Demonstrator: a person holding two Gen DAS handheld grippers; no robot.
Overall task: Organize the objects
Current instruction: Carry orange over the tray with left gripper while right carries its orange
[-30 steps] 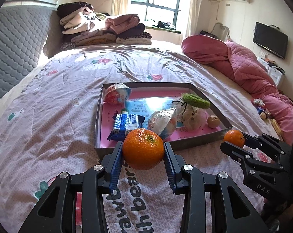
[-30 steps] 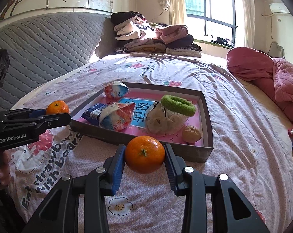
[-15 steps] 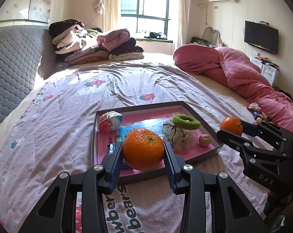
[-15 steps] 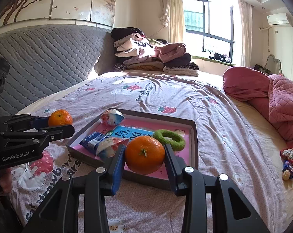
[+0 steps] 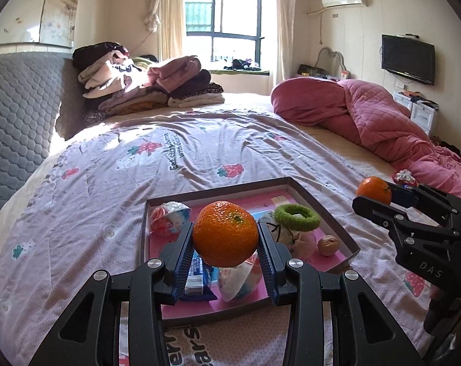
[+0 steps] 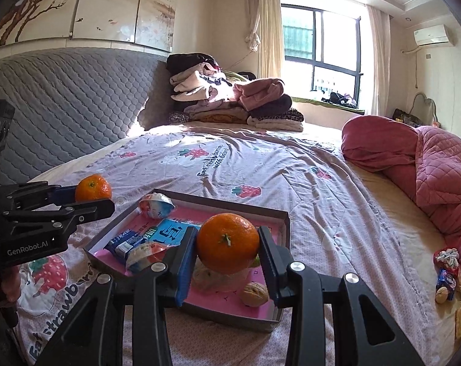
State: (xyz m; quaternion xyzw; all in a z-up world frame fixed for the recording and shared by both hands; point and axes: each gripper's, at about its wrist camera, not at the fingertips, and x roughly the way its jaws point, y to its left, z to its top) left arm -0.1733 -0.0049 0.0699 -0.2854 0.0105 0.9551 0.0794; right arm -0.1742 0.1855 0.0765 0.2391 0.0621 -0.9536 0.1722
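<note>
left tool (image 5: pixel 225 245) clamps an orange (image 5: pixel 225 233); right tool (image 6: pixel 228 251) clamps a second orange (image 6: pixel 228 243), both above the tray (image 5: pixel 218 190) on the bed (image 5: pixel 108 183). tray holds snack packets (image 5: pixel 169 218), green ring (image 5: pixel 297 217), walnut (image 5: pixel 328 245). oranges: round, dimpled skin.

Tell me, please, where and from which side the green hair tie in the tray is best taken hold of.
Grip the green hair tie across one side of its fluffy ring, coming from above: it lies fairly flat on top of the white pouch, its open centre facing up, so one finger can probably drop inside and the other outside.
</note>
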